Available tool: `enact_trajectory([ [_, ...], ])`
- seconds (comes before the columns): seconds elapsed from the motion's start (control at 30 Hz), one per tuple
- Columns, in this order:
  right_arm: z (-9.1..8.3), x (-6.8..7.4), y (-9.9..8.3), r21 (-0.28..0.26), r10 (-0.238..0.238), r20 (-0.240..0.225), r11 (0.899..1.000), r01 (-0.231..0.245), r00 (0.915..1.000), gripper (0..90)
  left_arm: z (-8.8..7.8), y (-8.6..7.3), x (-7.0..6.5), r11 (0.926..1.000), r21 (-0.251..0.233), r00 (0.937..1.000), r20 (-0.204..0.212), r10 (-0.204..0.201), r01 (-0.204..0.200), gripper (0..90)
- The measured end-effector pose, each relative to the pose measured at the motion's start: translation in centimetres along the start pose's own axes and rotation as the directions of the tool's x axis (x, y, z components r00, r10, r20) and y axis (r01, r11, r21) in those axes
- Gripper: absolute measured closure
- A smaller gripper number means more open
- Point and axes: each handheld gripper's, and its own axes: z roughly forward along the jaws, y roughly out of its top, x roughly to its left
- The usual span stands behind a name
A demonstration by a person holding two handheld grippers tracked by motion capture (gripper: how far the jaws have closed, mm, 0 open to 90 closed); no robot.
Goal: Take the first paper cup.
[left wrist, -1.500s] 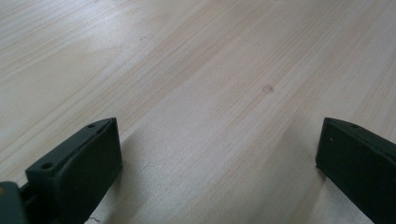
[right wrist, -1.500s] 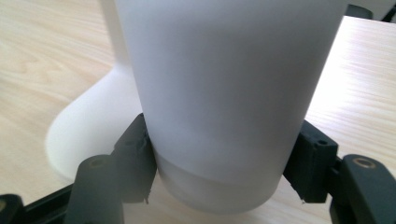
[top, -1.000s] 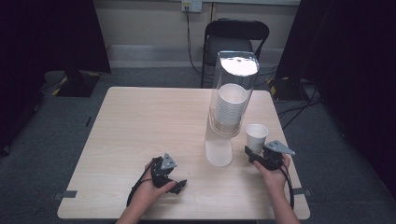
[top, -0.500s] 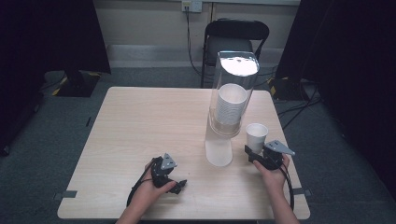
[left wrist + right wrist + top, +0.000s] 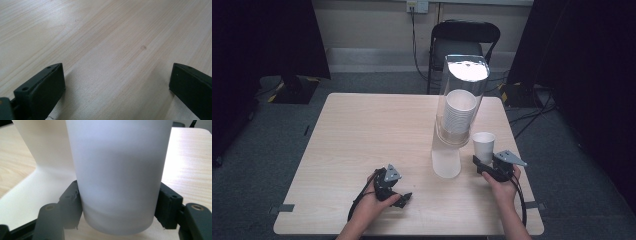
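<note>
High view: wooden surface [image 5: 362,140] with a tall clear cup dispenser [image 5: 458,115] standing right of centre, a stack of white cups [image 5: 457,112] inside its tube and a frosted base at the bottom. A single white paper cup [image 5: 483,146] stands upright just right of the dispenser base, near but apart from it. Right hand-held gripper [image 5: 481,162] sits at the near side of that cup, jaws on either side of its lower part, right hand [image 5: 502,181] behind it near the front edge. Left hand-held gripper [image 5: 404,199] is well apart to the left, low over bare surface near the front edge, held in the left hand [image 5: 369,202], cable looping beside it. A black folding chair [image 5: 464,37] stands beyond the far edge, wall outlet [image 5: 417,6] above it.

Left gripper view: the left hand-held gripper [image 5: 117,92] is wide open, nothing between the jaws, just bare wood grain [image 5: 112,45] under and ahead of them.

Right gripper view: the paper cup [image 5: 117,175] sits upright between the jaws of the right hand-held gripper [image 5: 117,207]. Both pads press against the cup wall low down, just above the bottom rim, so it is clamped on the cup. Cup bottom looks level with the surface; cannot tell whether it is lifted. The dispenser base [image 5: 40,147] is behind the cup on the left, surface [image 5: 190,162] visible on the right.
</note>
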Motion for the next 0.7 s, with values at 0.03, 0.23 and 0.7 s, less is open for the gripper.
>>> enact_trajectory([
  [0.03,0.0,0.1,0.0,0.002,-0.008,-0.005,1.0,0.008,1.0,34.0,0.0,0.0,0.0,1.0,0.0,1.0,0.0,0.0,0.0,0.0],
  [0.23,-0.2,0.2,-0.1,0.004,-0.027,-0.015,1.0,0.027,0.9995,34.4,0.0,0.0,0.0,1.0,-0.001,1.0,0.0,0.0,0.0,0.0],
  [0.7,-1.7,1.0,0.1,0.006,-0.064,-0.086,0.998,0.065,0.9942,34.2,0.1,0.2,-0.5,0.9997,-0.022,1.0,-0.004,-0.004,0.004,6.6],
])
